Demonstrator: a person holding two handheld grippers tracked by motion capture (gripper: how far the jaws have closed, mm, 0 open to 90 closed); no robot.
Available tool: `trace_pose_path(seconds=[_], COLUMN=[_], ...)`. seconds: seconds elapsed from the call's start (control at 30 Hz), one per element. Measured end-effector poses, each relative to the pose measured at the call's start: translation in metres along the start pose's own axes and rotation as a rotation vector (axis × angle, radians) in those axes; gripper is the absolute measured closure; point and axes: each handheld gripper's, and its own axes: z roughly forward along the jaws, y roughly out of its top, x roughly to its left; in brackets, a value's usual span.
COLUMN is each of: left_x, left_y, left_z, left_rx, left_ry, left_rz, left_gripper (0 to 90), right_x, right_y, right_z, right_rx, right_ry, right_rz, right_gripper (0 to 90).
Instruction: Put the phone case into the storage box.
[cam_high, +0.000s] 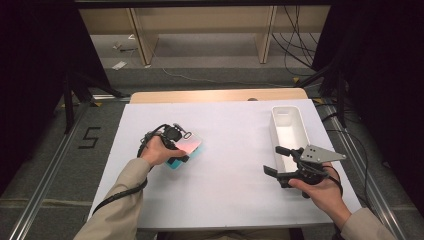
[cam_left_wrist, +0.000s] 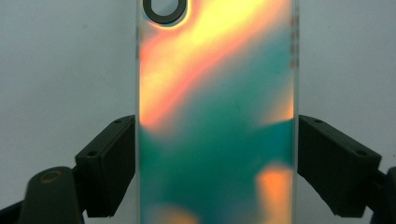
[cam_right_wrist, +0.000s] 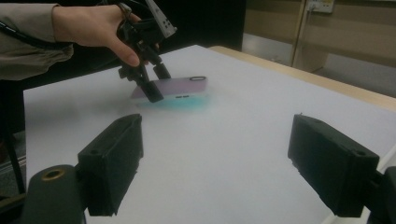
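White matte sheet covered the desk (cam_high: 225, 190). Left tongs (cam_left_wrist: 217, 158) pinched a flat glossy phone case (cam_left_wrist: 217, 116), iridescent orange-teal, by its long edges, lying on the sheet. Right tongs (cam_high: 277, 162) were spread, holding nothing, just beside a white oblong plastic bin (cam_high: 290, 125).

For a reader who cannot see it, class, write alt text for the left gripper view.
An iridescent phone case, swirled orange, pink and teal, lies lengthwise on a white table between the two black jaws of the left tongs, which press against its long edges. A dark-rimmed camera cutout sits at its far end.
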Motion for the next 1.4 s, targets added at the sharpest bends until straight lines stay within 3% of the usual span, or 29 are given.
trace_pose_path(seconds=[0.7,1.4], left_x=[-0.011,-0.027], left_y=[0.000,-0.003], left_z=[-0.021,-0.029], left_rx=[-0.159,-0.258], left_ry=[-0.018,-0.020], left_rz=[-0.002,0.032], left_gripper=[17.1,17.1], right_x=[0.000,0.001], right_y=[0.004,0.007], right_z=[-0.001,0.001], right_rx=[-0.011,-0.009], right_ry=[-0.025,-0.046], right_rz=[-0.003,-0.016], right_gripper=[11.2,12.6])
